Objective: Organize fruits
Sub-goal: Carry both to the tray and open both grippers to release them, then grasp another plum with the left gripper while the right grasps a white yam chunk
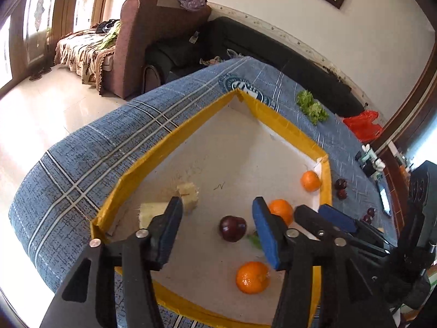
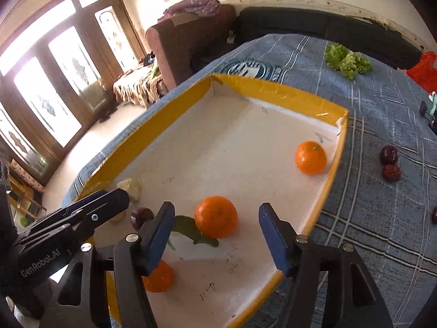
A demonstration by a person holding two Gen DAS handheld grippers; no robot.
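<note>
Nearest the cameras, both sets of tongs are seen held wide apart above the near end of a white tray with a yellow taped rim [image 2: 273, 87]. The left tongs [image 1: 218, 232] grip nothing; between the blue pads a dark red plum [image 1: 233, 228] is framed on the tray floor below, and no contact with it is seen. The right tongs [image 2: 217, 235] are likewise spread and empty, with an orange [image 2: 215, 216] framed between the pads and a green leaf [image 2: 188, 231] lying against its near side.

A second orange [image 1: 252, 277] is found at the near edge of the tray; in the right wrist view it is partly hidden behind the left pad. Two pale, cake-like pieces [image 1: 188, 192] are seen at the tray's left side, one partly covered by a finger of the left tongs. A third orange [image 2: 310, 157] rests farther back, just beside the tray's right wall.

Outside the tray, on the blue checked cloth [image 2: 382, 205] covering the tabletop, two small dark red fruits [image 2: 390, 161] lie touching each other, near the right wall; further dark fruits are visible nearer the cloth's right edge. Farther back, a bunch of green lettuce [image 2: 347, 60] lies on the cloth, well apart from the tray. Beyond the tabletop, a brown sofa [image 2: 185, 38] and a red plastic bag [image 1: 362, 124] are seen.
</note>
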